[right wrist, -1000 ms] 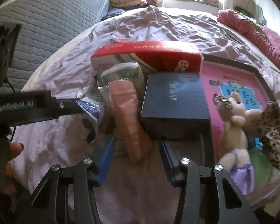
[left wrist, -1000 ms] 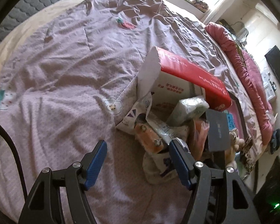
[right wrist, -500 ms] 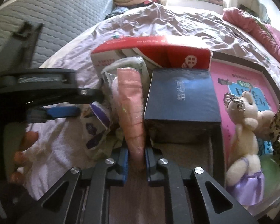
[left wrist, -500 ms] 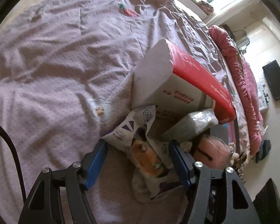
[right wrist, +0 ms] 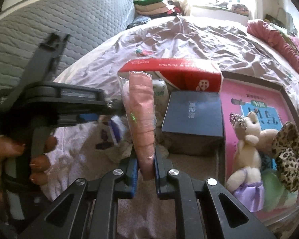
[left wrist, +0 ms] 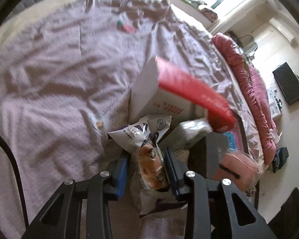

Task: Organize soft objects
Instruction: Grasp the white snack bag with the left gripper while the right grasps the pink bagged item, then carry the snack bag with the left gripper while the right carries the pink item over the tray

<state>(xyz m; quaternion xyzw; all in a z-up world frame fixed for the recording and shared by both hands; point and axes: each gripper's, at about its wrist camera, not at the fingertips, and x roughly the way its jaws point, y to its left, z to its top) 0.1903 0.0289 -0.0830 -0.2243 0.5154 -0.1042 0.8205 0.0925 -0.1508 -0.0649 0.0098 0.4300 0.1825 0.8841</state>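
Blurred bread packet (left wrist: 149,165), ends hidden, between left hand-held gripper (left wrist: 147,169) pads.

Left gripper (left wrist: 147,164), jaws just been closing, blue pads now pressed on a clear-wrapped bread bun (left wrist: 151,172) w/ white-and-purple snack bag (left wrist: 138,133) crumpled around it. Behind: red-and-white carton (left wrist: 181,91) tilted up, pale plastic pack (left wrist: 191,132) against its lower side. To the right, dark box (left wrist: 214,151) and pink wrapped bundle (left wrist: 238,171) (partly hidden by gripper frame). All sit on the lilac bedspread (left wrist: 55,83), nearer the bed's right edge; pink rolled quilt (left wrist: 249,85) runs along that edge. View's blurry.
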